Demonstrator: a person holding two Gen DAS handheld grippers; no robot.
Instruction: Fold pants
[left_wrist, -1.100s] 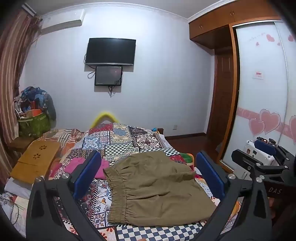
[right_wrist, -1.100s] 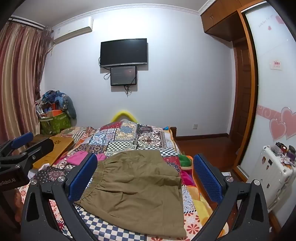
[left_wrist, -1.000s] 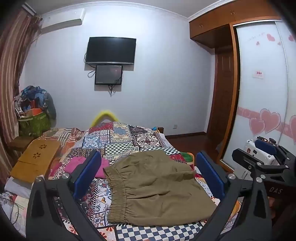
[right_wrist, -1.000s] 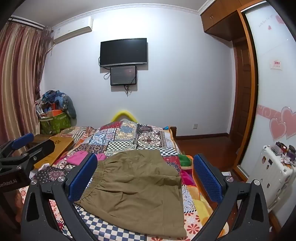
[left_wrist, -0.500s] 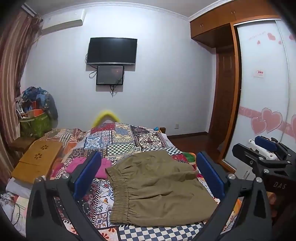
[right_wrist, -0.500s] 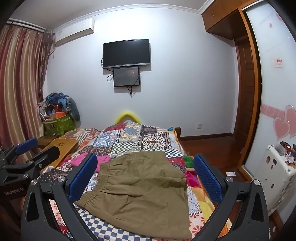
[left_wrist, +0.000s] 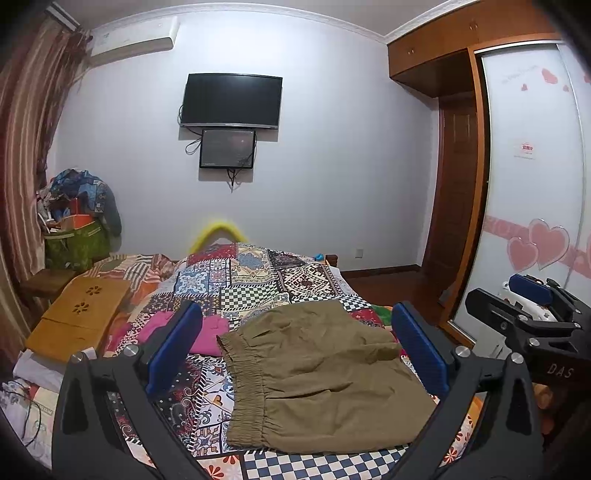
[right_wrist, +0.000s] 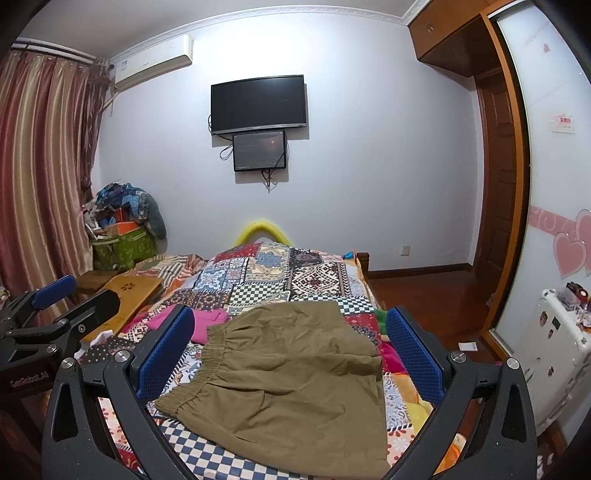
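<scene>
Olive-brown pants (left_wrist: 314, 373) lie folded on the patchwork bedspread (left_wrist: 251, 280), elastic waistband toward the left. They also show in the right wrist view (right_wrist: 288, 380). My left gripper (left_wrist: 295, 347) is open and empty, held above the near end of the bed with the pants between its blue pads. My right gripper (right_wrist: 288, 350) is open and empty, also above the near end. The right gripper shows at the right edge of the left wrist view (left_wrist: 532, 310); the left gripper shows at the left edge of the right wrist view (right_wrist: 55, 306).
A pink cloth (left_wrist: 207, 332) lies left of the pants. A wooden lap table (left_wrist: 81, 314) sits on the bed's left side. A green bag (right_wrist: 122, 243) with clutter stands by the curtain. A white suitcase (right_wrist: 554, 354) and a sliding wardrobe (left_wrist: 535, 177) are on the right.
Both grippers have shifted slightly; the views have drifted a little. The pants lie as before and both grippers stay open.
</scene>
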